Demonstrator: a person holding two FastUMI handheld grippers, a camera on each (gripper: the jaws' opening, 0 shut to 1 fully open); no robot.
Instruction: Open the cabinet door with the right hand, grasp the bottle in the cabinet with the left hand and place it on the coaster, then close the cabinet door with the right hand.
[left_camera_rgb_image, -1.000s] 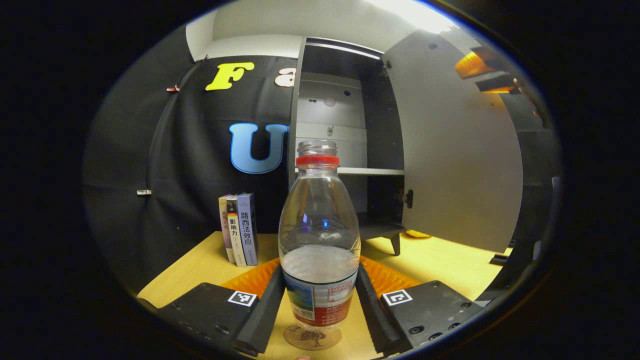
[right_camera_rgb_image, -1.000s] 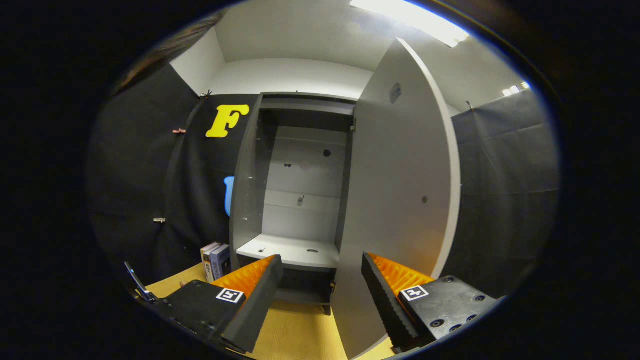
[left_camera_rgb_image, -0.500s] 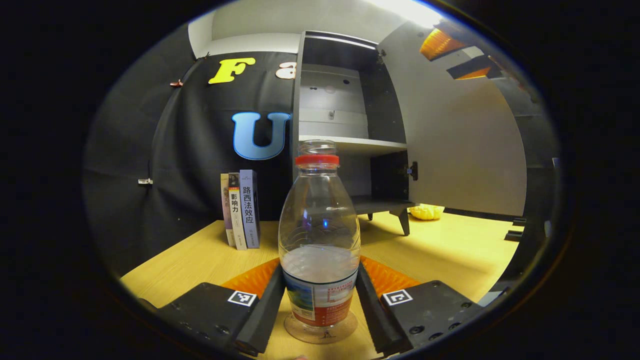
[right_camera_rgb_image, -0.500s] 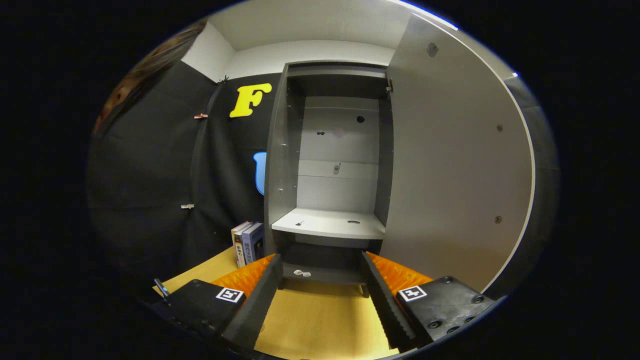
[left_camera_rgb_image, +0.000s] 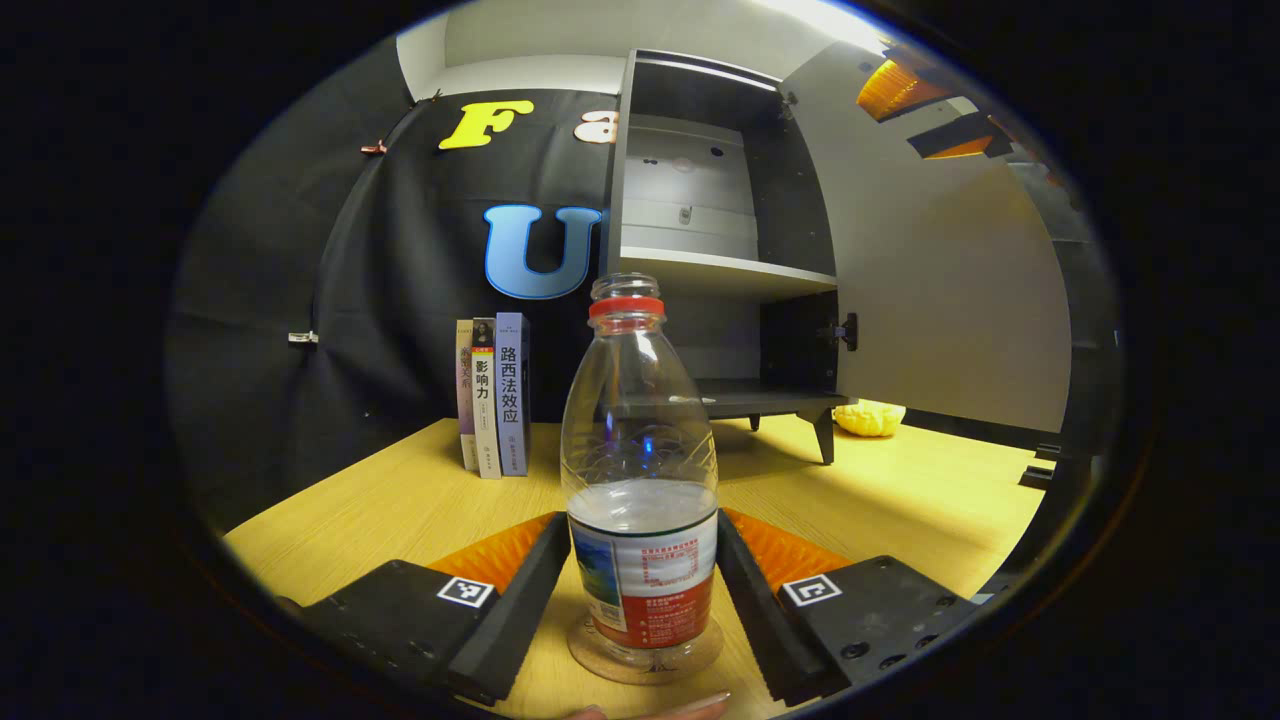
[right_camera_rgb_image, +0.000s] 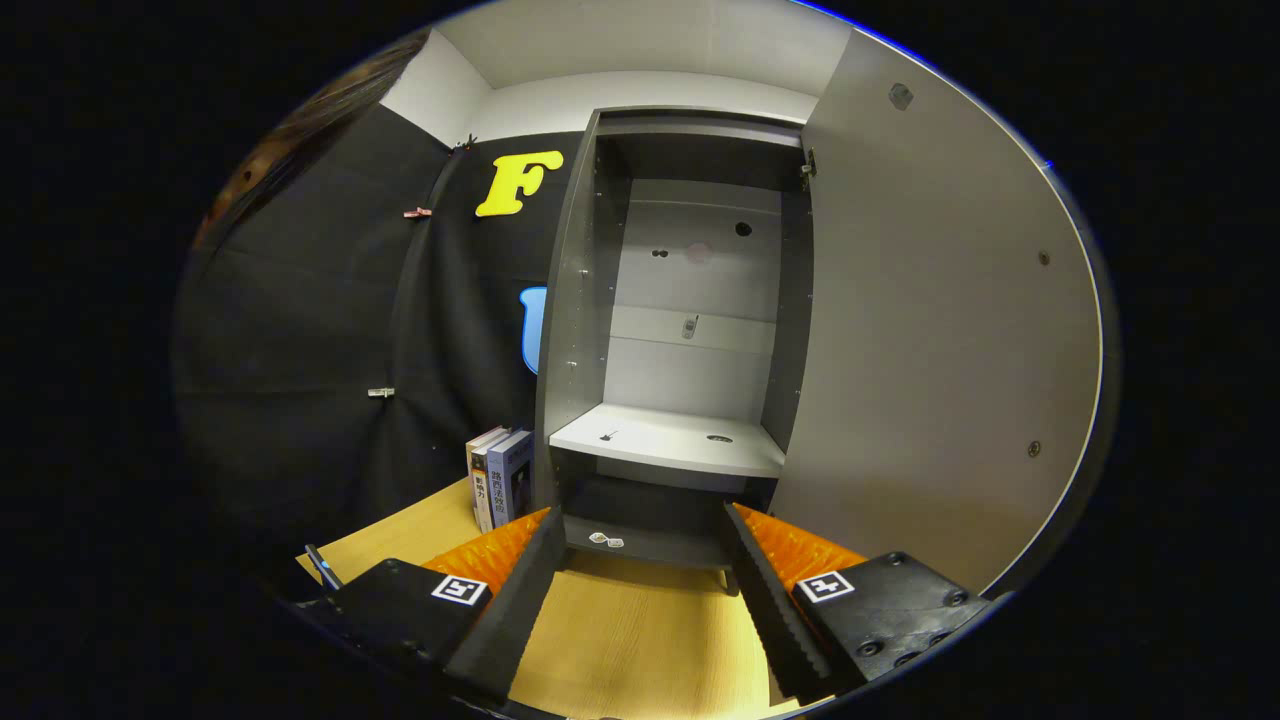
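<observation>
Having come down since earlier, the water bottle (left_camera_rgb_image: 640, 480) is now standing on the coaster (left_camera_rgb_image: 645, 655), bottom centre, clenched by the left gripper (left_camera_rgb_image: 640, 590), while the right gripper (right_camera_rgb_image: 640, 585) is hanging released before the open cabinet door (right_camera_rgb_image: 940, 370).

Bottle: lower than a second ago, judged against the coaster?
Yes. The bottle came down; its base now meets the coaster, earlier hanging above it.
</observation>
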